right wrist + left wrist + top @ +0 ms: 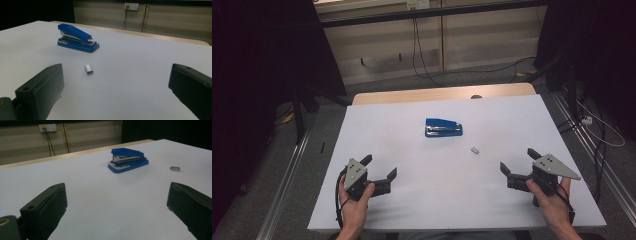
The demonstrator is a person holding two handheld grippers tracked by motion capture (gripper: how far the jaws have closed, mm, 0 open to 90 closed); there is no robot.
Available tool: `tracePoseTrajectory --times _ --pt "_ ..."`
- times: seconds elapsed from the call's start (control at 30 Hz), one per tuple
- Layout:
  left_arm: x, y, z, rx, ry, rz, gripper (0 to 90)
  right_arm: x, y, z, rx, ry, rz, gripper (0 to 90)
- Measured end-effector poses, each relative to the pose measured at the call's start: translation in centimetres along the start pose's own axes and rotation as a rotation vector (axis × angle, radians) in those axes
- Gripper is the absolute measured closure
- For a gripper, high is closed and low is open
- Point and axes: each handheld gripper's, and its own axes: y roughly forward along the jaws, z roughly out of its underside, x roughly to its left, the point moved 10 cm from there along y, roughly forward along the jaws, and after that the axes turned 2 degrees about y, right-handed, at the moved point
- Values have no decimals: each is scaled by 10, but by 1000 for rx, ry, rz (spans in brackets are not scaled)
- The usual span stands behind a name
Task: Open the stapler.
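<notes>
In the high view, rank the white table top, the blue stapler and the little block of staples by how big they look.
1. White table top
2. Blue stapler
3. Block of staples, by far the smallest

The counter has a flat white top; a light wooden edge shows along its far side. A blue stapler lies on the white surface, around the middle of the far half, with its metal magazine visible between base and cover. A small grey block of staples lies flat on the surface nearer the person and to the right of the stapler, apart from it.
</notes>
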Motion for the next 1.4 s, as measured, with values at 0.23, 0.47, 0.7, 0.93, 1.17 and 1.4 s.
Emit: tracePoseTrajectory --times 0.23,0.47,0.7,0.93,1.17,1.4 --pt "2 2 0 7 -9 4 31 4 0 2 15 4 -23 5" --pt "7 2 3 17 -37 7 31 12 3 2 19 10 -64 8" --pt "2 7 -1 12 -33 38 30 19 4 2 38 -12 -78 17" --pt "-1 15 2 46 10 50 30 32 4 -3 29 -21 -116 19" --pt "-4 23 5 70 32 77 37 40 18 -6 41 -19 -140 35" --pt "-14 25 -4 49 62 89 46 61 36 -18 20 -59 -177 70"
